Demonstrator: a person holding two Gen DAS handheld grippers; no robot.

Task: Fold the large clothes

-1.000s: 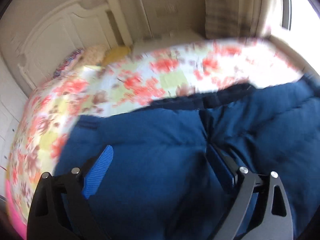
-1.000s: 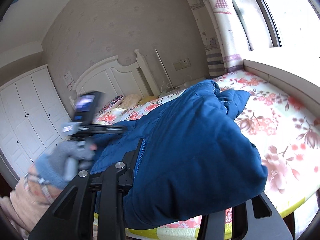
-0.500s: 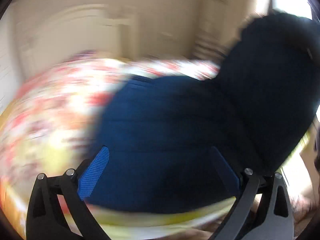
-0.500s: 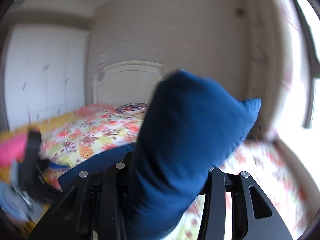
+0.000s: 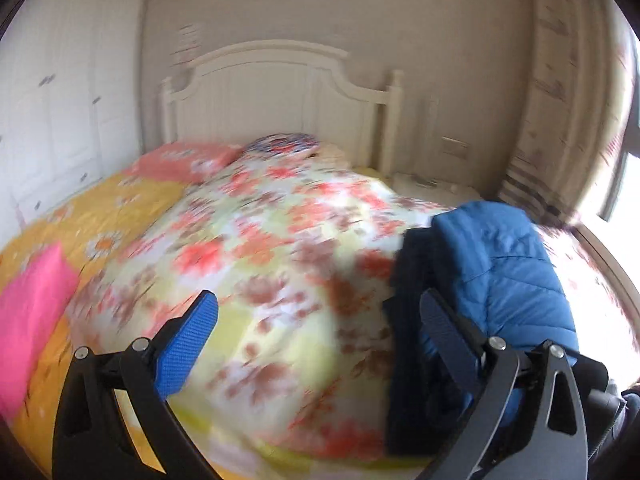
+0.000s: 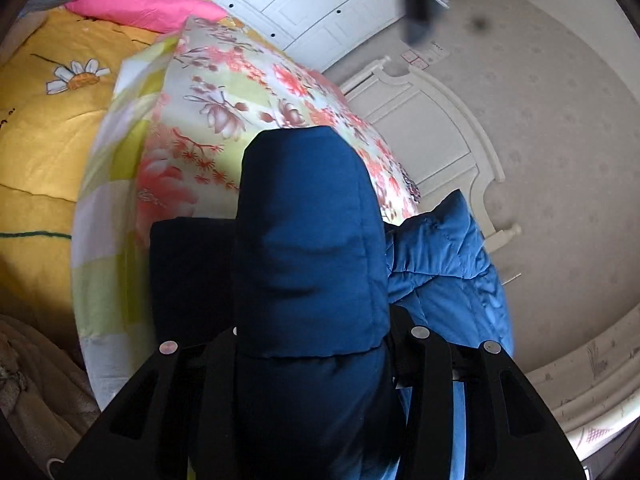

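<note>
Floral quilt (image 5: 280, 280) | left hand-held gripper (image 5: 316, 320) wide, empty | right hand-held gripper (image 6: 312, 336) clamps blue jacket (image 6: 308, 240)

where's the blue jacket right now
The blue jacket is clamped in the right gripper, bunched over the floral quilt; in the left wrist view it sits far right.

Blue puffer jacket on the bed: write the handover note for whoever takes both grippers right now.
Left gripper: open, nothing between its fingers, over the floral quilt.
Right gripper: shut on a thick fold of the blue puffer jacket.
Jacket: bunched at the quilt's right side in the left wrist view, partly lifted.
Done: jacket gathered up, no neat fold visible.
Left: lay it flat, fold it, set it down.
</note>
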